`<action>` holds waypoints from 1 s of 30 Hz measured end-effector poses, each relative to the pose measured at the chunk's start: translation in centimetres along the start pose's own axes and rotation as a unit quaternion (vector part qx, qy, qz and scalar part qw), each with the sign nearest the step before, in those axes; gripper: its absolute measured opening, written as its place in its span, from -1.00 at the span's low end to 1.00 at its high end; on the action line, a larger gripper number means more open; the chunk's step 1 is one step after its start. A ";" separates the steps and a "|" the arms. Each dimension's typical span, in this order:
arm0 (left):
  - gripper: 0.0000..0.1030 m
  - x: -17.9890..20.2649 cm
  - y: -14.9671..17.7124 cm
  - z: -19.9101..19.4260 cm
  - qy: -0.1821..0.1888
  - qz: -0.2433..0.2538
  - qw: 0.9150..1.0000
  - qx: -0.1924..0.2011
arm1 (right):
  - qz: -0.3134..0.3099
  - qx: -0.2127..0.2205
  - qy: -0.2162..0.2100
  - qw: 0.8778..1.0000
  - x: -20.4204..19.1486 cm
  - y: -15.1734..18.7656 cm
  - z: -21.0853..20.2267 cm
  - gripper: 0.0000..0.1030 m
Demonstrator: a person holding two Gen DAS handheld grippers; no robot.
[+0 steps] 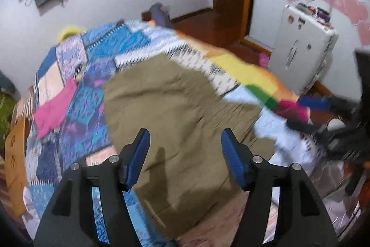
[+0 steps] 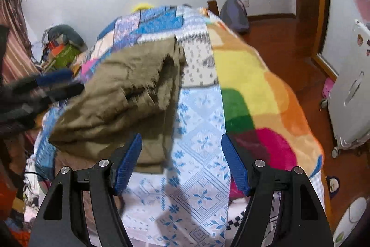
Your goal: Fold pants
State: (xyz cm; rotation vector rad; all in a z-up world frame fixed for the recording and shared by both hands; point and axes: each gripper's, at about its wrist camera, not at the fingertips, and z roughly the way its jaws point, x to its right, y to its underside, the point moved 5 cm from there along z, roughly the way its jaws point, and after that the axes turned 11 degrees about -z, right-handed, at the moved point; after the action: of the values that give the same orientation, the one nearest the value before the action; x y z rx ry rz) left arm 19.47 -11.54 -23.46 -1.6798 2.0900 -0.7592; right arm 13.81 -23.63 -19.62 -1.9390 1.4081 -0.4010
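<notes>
From the left wrist the left gripper [image 1: 185, 159] hung wide open over the khaki pants [image 1: 175, 108] bunched on the bed quilt [image 1: 97, 50], and from the right wrist the right gripper [image 2: 180, 163] was open too, beside them, so probably mid-fold, next needing a fresh grab of an edge

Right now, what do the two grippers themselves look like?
Both match: the left gripper and the right gripper each have matte black angular bodies with triangular cutouts, round silver bolts at the pivots, and two fingers faced with ribbed blue pads. No cables or markings are visible.
</notes>
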 end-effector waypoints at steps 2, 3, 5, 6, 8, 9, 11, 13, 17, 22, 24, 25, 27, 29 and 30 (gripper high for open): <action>0.24 -0.8 1.0 0.5 0.005 -0.006 1.000 -0.020 | -0.001 0.017 -0.005 1.000 -0.6 -1.0 -0.3 0.32; 0.24 -1.0 1.5 0.8 0.006 -0.006 1.000 -0.028 | -0.004 0.027 -0.010 1.000 -1.1 -1.7 -0.4 0.32; 0.24 -1.2 2.6 1.4 0.007 -0.004 0.999 -0.040 | -0.010 0.035 -0.017 0.999 -1.8 -2.4 -0.1 0.35; 0.24 -1.2 3.2 1.6 0.006 -0.002 0.999 -0.042 | -0.012 0.038 -0.021 0.999 -2.2 -2.9 0.2 0.35; 0.25 -1.2 3.7 1.9 0.007 -0.004 0.999 -0.041 | -0.013 0.040 -0.030 0.999 -3.1 -3.5 1.2 0.35; 0.25 -1.3 3.9 1.8 0.009 -0.007 0.999 -0.038 | -0.013 0.039 -0.035 0.999 -3.4 -3.6 1.7 0.35; 0.25 -1.6 4.0 1.5 0.021 -0.013 0.999 -0.039 | -0.013 0.027 -0.039 0.999 -3.9 -3.4 3.1 0.35; 0.25 -2.0 3.8 1.1 0.029 -0.020 0.999 -0.040 | -0.015 0.009 -0.037 0.999 -4.2 -2.7 4.5 0.35; 0.25 -3.8 2.8 -0.4 0.024 -0.029 0.999 -0.025 | -0.006 -0.029 -0.044 0.999 -3.9 -0.1 6.5 0.35; 0.25 -7.6 -0.6 -0.3 -0.003 -0.049 0.999 0.000 | 0.007 -0.034 -0.067 0.997 -3.1 1.4 6.2 0.36; 0.25 -9.0 -2.0 0.6 -0.009 -0.059 0.998 0.004 | -0.007 -0.046 -0.052 0.998 -3.1 1.8 6.3 0.36; 0.25 -9.8 -2.7 1.3 -0.009 -0.068 0.998 0.001 | -0.014 -0.045 -0.044 0.998 -3.1 1.9 6.4 0.36; 0.25 -11.3 -4.2 3.1 -0.005 -0.087 0.996 -0.010 | -0.003 -0.042 -0.054 0.998 -2.8 2.1 6.3 0.36; 0.25 -12.4 -5.0 4.7 -0.007 -0.096 0.995 -0.018 | 0.010 -0.042 -0.059 0.997 -2.4 2.2 6.4 0.36; 0.25 -12.7 -5.4 5.5 -0.007 -0.101 0.995 -0.023 | 0.010 -0.040 -0.055 0.998 -2.2 2.2 6.4 0.36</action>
State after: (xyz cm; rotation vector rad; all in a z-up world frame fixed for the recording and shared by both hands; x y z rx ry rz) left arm 29.87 -1.02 -25.28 -1.9386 1.9619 -0.7611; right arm 15.36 -19.70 -25.36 -1.9778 1.3912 -0.2268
